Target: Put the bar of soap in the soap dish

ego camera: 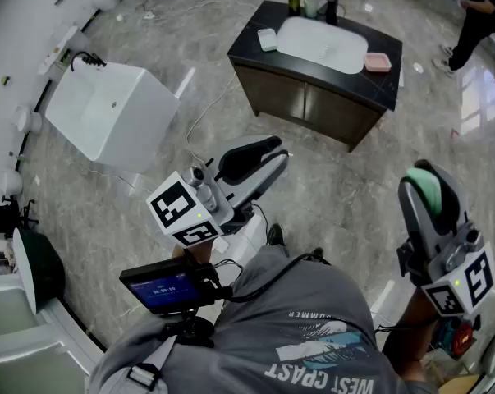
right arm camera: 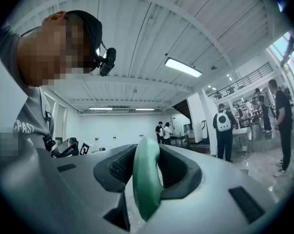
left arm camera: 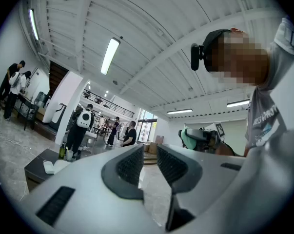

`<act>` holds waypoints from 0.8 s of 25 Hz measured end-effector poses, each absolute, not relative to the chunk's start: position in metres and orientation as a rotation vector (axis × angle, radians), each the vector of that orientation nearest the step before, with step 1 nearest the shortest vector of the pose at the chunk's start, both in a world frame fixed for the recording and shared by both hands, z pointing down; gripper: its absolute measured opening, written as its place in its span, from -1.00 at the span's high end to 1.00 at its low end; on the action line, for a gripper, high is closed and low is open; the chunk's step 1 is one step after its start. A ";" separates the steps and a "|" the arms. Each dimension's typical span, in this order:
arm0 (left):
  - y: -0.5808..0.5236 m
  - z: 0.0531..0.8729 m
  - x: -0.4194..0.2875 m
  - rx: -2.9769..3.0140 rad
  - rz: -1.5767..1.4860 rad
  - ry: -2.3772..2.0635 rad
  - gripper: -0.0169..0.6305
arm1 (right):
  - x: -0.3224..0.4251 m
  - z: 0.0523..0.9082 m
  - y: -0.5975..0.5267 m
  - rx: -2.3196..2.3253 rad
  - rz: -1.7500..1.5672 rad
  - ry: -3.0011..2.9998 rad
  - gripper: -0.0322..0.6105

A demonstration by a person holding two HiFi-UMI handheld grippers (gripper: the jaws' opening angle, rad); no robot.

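A green bar of soap [ego camera: 431,192] stands on edge between the pads of my right gripper [ego camera: 428,183], which is shut on it at the lower right of the head view. In the right gripper view the soap [right arm camera: 146,179] fills the gap between the jaws. My left gripper [ego camera: 276,148] is held out in front of me, jaws together with nothing between them [left arm camera: 150,155]. A pink soap dish [ego camera: 378,61] sits at the right end of a black vanity counter [ego camera: 395,80] far ahead, well away from both grippers. A small white dish-like item [ego camera: 267,38] lies at the counter's left end.
The counter holds a white sink basin [ego camera: 323,43] and bottles [ego camera: 295,0] at its back edge. A white tub [ego camera: 107,109] stands at the left, with a cable [ego camera: 202,113] on the marble floor. A person [ego camera: 477,23] stands to the right of the vanity.
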State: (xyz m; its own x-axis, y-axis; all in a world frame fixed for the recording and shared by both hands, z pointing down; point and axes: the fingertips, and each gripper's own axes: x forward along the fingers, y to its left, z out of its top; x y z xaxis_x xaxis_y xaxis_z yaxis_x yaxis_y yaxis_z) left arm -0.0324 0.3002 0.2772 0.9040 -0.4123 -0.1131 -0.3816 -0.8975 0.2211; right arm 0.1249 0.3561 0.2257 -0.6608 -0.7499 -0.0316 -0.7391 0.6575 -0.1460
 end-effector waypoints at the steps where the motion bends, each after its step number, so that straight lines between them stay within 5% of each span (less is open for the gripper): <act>1: 0.300 0.277 -0.034 2.873 -0.232 -0.609 0.67 | 0.124 0.225 0.355 -1.249 -0.184 2.777 0.50; 20: 0.280 0.284 -0.035 2.842 -0.222 -0.604 0.67 | 0.123 0.234 0.334 -1.252 -0.265 2.758 0.50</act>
State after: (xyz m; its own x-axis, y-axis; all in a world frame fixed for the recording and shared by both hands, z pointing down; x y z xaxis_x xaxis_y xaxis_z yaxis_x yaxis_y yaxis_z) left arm -0.0350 0.2795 0.2843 0.9038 -0.4162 -0.1001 -0.3818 -0.8895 0.2512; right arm 0.1234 0.3340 0.2342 -0.6566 -0.7540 -0.0203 -0.7363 0.6466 -0.1995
